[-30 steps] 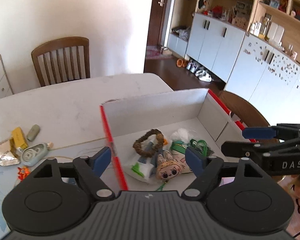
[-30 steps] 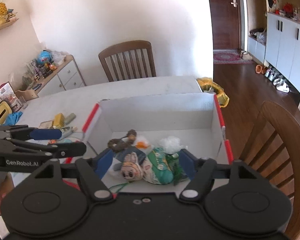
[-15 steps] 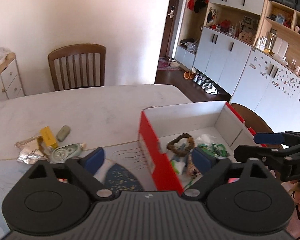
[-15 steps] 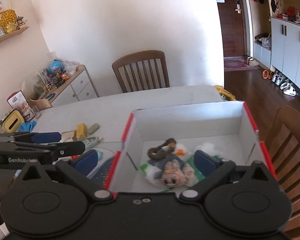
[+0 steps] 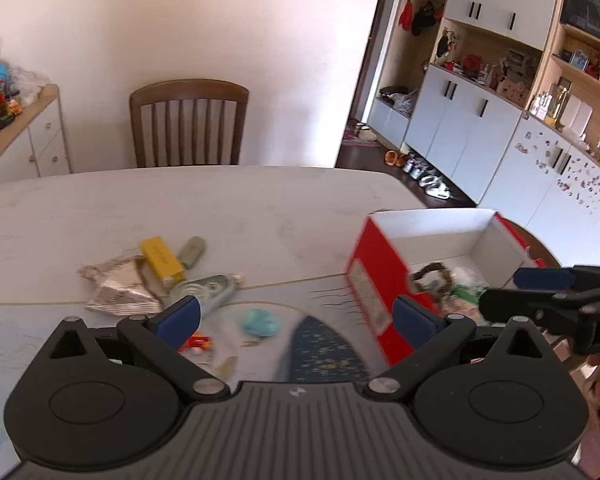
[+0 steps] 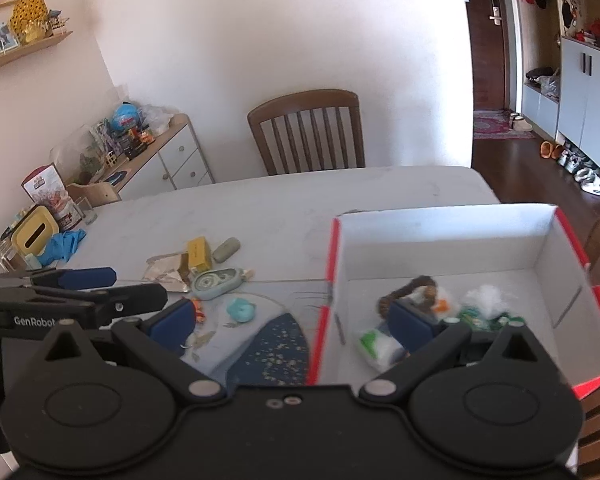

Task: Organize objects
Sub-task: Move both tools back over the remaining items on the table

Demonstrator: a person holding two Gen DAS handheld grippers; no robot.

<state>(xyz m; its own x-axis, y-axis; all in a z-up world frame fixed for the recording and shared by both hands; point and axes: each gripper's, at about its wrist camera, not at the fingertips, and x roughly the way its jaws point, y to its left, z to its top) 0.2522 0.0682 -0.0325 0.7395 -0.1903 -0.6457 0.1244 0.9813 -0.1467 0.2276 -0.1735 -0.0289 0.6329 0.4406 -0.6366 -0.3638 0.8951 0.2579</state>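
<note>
Left wrist: left claw (image 5: 296,316) opening, empty | right claw (image 6: 292,320) wide open, empty | both now off box (image 5: 380,280), over worktop (image 5: 260,208) clutter | next pick: teal lump (image 5: 260,322)

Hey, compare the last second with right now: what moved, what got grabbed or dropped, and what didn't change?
Both views slid left, off the red and white box toward the loose clutter on the table. The left hand-held gripper and the right hand-held gripper spread wider; the left's jaws are opening. Neither holds anything. The bead bracelet stayed in the box, and the yellow box and teal blob lie where they were.
</note>
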